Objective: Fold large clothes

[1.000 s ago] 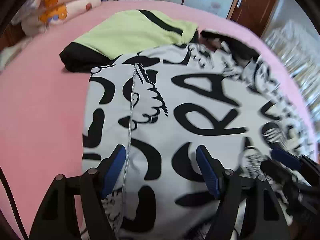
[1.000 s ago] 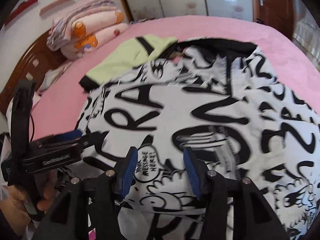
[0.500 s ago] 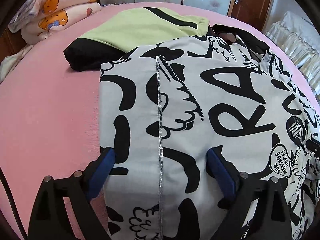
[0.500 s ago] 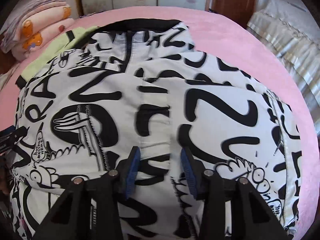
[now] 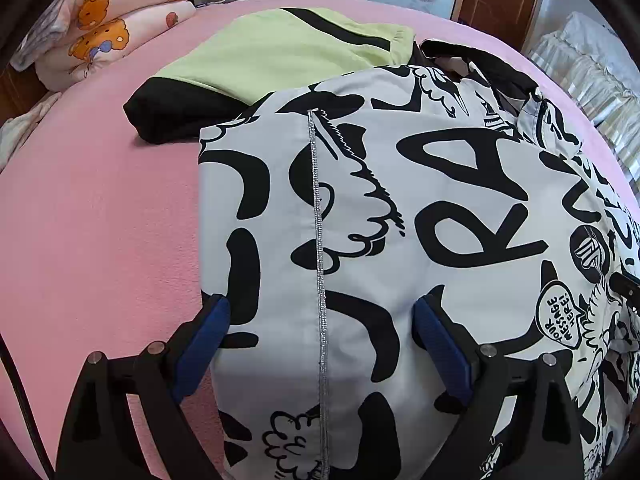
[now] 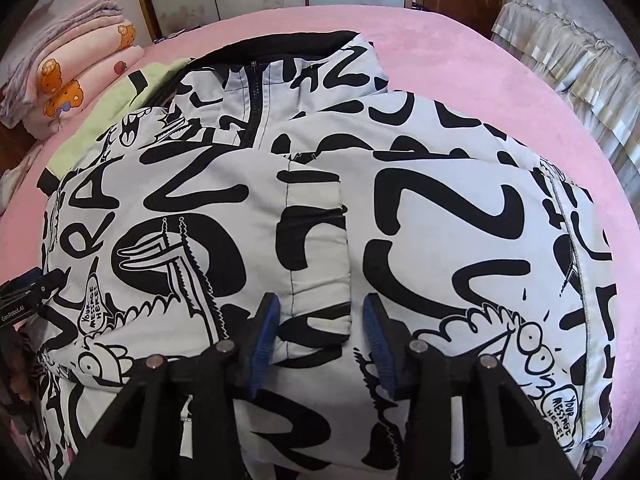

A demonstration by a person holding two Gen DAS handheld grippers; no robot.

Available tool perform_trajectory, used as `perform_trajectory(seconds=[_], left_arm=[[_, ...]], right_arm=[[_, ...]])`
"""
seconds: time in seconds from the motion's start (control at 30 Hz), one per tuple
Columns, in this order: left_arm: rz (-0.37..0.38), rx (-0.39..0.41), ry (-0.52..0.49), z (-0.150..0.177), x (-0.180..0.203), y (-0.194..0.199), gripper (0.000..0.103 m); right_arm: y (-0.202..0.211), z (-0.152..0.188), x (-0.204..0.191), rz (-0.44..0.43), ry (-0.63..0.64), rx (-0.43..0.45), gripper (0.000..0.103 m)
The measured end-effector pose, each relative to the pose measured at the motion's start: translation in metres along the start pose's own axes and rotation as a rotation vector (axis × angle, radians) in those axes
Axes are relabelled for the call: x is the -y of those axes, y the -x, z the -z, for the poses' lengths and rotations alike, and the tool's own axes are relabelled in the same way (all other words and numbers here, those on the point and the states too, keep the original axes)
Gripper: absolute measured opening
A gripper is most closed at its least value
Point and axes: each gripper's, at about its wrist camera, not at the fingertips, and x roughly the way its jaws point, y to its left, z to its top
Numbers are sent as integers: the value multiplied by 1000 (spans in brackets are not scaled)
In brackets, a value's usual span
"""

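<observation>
On the pink bed (image 5: 100,220), spread across most of its top: one large padded jacket (image 5: 400,240), white with black graffiti lettering, lying front up with its zip (image 6: 254,112) and collar towards the far end.

Handling, as I judge it: soft, puffy and bulky, light for its size. The shell looks smooth and may slide between your pads; the filling will spring back, so folds may need pressing down. Nothing fragile, though the zip could catch.

Where to take hold: at edges and seams, where the layers are thin enough to pinch. The stitched seam (image 5: 318,260) on the left panel and the folded side edge just beside it look workable; so does the raised flap (image 6: 316,240) at the middle of the front.

Left gripper (image 5: 320,340): its jaws have just been opening and now stand wide, holding nothing. The left panel runs between the two pads, seam roughly midway, and the folded edge passes just beside the left pad. The pads do not press on the cloth.

Right gripper (image 6: 316,332): part open, its blue pads straddling the near end of the flap. I cannot tell whether they pinch it or only stand beside it.

Also present: a green and black garment (image 5: 280,52), partly under the jacket's far left corner; folded quilts (image 5: 104,28) beyond, well apart.
</observation>
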Motion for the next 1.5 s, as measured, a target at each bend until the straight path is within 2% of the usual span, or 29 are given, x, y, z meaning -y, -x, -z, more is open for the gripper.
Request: perform_trajectory(seconds=[0.13, 0.27, 0.53, 0.67, 0.77, 0.83, 0.9, 0.97, 1.0, 1.07, 1.17, 1.3, 1.5], left_arm=[[-16, -11, -11, -3, 2, 4, 93], [-7, 28, -28, -10, 11, 16, 93], [2, 49, -78, -42, 49, 6, 93], [-30, 35, -98, -55, 63, -12, 93], [-49, 21, -88, -60, 62, -25, 93], [-48, 11, -67, -65, 57, -31, 94], [-11, -4, -45, -69, 49, -35, 94], [13, -9, -43, -70, 44, -37, 94], [17, -6, -51, -70, 44, -37, 94], [9, 0, -66, -69, 44, -37, 94], [-3, 2, -65, -68, 45, -35, 94], [-32, -12, -70, -65, 46, -23, 94], [-64, 0, -66, -53, 33, 19, 94]], right_arm=[[6, -1, -3, -3, 5, 7, 44], [19, -7, -15, 8, 28, 57, 45], [23, -45, -57, -56, 66, 131, 46], [14, -62, -80, -98, 78, 134, 46], [-6, -71, -90, -110, 94, 93, 46], [-27, -75, -87, -60, 108, 51, 46], [-42, -77, -74, -15, 104, 34, 46], [-49, -78, -52, -3, 64, 22, 44], [-50, -78, -42, -31, 44, 18, 41], [-46, -77, -30, -89, 23, 17, 38], [-37, -71, -30, -8, 49, 21, 41], [-19, -62, -23, -52, 18, 10, 41], [13, -48, -14, -54, 4, 22, 41]])
